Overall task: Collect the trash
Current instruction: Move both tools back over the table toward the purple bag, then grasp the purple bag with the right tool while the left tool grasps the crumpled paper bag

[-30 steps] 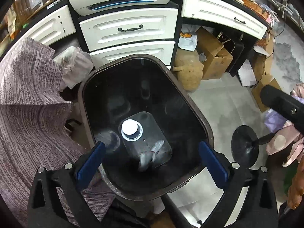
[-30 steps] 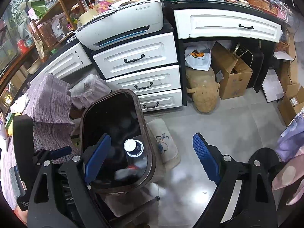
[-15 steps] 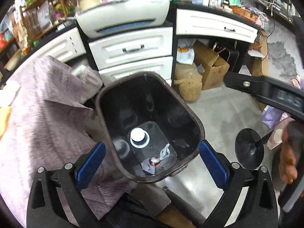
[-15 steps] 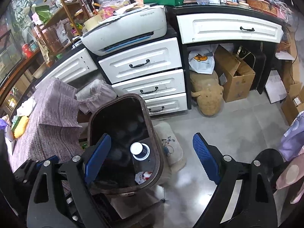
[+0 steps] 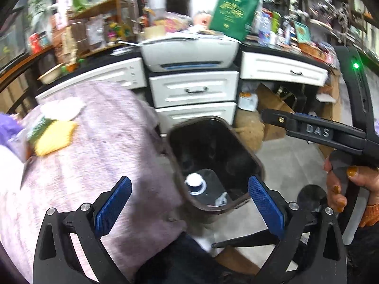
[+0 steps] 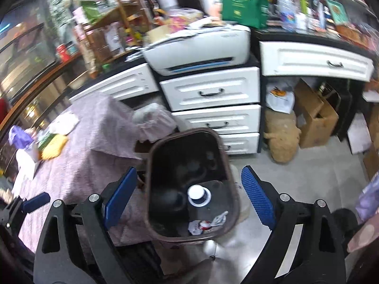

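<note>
From your left wrist camera, your left gripper (image 5: 189, 200) has its blue pads set wide with nothing between them, and it looks down at an angle over the dark bin (image 5: 214, 163) on the floor. The bin sits just beside the table under the purple cloth (image 5: 99, 146), likely so that rubbish can go from the tabletop to the bin in a short reach. Inside, at the bottom, you can see a clear jug with a white cap (image 5: 194, 181) and a crumpled wrapper (image 5: 221, 198) next to it, so some trash is already collected. On the far left of the cloth lie a yellow packet (image 5: 55, 137) and a white piece of paper (image 5: 62, 107), probably what is left to pick up. At the right edge your hand (image 5: 343, 187) grips the handle of the other tool, held up beside the bin.

From your right wrist camera, your right gripper (image 6: 188, 193) is also spread wide and empty, aimed over the bin (image 6: 187, 146) so the rim sits between the pads in the view. The jug's white cap (image 6: 196, 193) stands upright at the bottom and the wrapper (image 6: 209, 223) lies near the front wall, with red on it. The yellow packet (image 6: 53, 148) shows on the cloth (image 6: 94, 146) at the left, well apart from the bin. With both tools empty and open, I judge you are between drops and free to go to the table for the next piece
</note>
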